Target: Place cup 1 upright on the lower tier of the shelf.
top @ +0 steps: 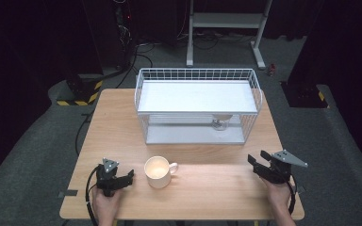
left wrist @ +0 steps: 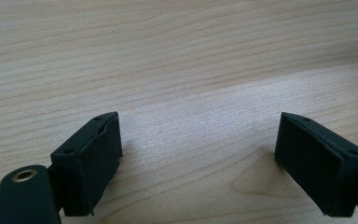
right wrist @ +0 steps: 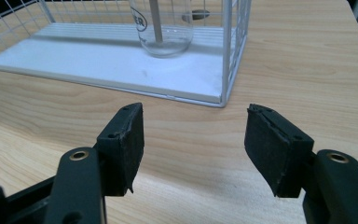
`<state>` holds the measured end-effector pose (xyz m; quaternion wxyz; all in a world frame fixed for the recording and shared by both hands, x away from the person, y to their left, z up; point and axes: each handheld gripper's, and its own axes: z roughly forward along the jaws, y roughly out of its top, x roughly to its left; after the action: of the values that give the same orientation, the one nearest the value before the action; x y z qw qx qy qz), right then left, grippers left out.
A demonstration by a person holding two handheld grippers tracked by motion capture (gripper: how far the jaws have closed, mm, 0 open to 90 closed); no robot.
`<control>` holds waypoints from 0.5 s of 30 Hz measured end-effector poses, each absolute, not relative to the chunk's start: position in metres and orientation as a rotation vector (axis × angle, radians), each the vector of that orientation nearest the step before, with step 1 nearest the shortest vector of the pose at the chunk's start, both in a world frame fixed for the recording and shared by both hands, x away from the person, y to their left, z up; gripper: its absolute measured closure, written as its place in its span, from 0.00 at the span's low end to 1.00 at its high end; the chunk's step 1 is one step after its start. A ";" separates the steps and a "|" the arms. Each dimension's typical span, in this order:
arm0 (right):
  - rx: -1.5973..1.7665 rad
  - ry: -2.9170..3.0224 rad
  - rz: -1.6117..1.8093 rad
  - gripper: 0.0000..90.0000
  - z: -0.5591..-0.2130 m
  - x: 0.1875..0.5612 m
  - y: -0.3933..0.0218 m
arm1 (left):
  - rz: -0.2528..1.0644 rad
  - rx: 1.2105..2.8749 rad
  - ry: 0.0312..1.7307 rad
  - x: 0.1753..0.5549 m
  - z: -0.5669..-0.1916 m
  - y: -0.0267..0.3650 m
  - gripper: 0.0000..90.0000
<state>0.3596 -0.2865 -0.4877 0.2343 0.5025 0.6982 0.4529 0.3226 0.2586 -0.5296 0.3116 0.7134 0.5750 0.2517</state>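
Both grippers sit at the table's near edge, jaws apart and empty: left gripper (top: pixel 131 176) just left of the cream mug (top: pixel 158 172), right gripper (top: pixel 258 158) near right. Probably a glass (right wrist: pixel 162 28) stands in the far wire rack (top: pixel 195 106).

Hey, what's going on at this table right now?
A person sits at a wooden table with a hand-held gripper in each hand. The left hand-held gripper rests near a cream mug, jaws open and empty. The right hand-held gripper is also open and empty, pointed toward a white wire rack where a clear glass stands on the lower shelf. Nothing is being held yet.
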 end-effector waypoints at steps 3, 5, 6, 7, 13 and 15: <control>1.383 1.917 1.227 0.42 -0.490 0.358 -0.289 | 0.664 1.885 1.516 0.323 -0.530 0.259 0.17; 1.374 1.919 1.217 0.42 -0.491 0.357 -0.289 | 0.665 1.887 1.516 0.323 -0.530 0.259 0.17; 1.371 1.920 1.210 0.42 -0.492 0.357 -0.290 | 0.663 1.885 1.517 0.323 -0.530 0.259 0.17; 1.373 1.922 1.204 0.42 -0.493 0.356 -0.290 | 0.664 1.885 1.518 0.323 -0.530 0.259 0.17; 1.384 1.925 1.183 0.42 -0.499 0.354 -0.292 | 0.664 1.886 1.516 0.323 -0.530 0.259 0.17; 1.395 1.931 1.173 0.42 -0.502 0.353 -0.293 | 0.664 1.886 1.517 0.323 -0.530 0.259 0.17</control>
<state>0.3530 -0.2928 -0.5017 0.2406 0.5099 0.7059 0.4287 0.3226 0.2588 -0.5295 0.3108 0.7143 0.5744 0.2514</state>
